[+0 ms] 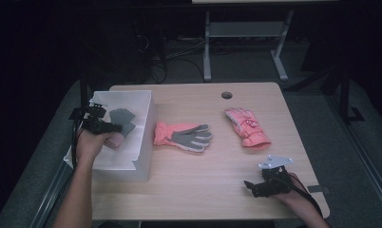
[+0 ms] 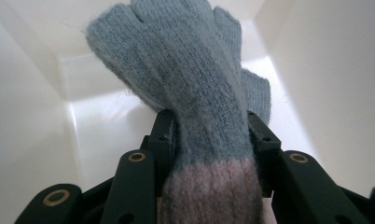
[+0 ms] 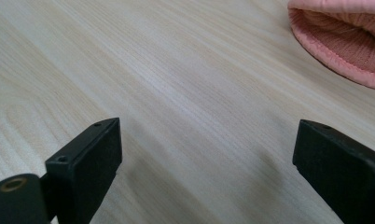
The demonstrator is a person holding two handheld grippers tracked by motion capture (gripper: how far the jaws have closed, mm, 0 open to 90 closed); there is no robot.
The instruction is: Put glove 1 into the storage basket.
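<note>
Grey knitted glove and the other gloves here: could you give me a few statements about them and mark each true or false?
1. The left gripper is clamped on the grey knitted glove. True.
2. That glove is over the white box. True.
3. The right gripper holds a pink glove. False: its jaws stand wide open over the bare table.
4. Two pink gloves lie in the box. False: the pink glove with grey palm and the pink ski glove lie on the table.

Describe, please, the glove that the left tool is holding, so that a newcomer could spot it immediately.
Find the white box at the table's left edge. Inside it, the left tool grips a knitted glove. It is grey-blue wool with a dusty pink cuff, unlike the two padded pink gloves lying flat on the table.
</note>
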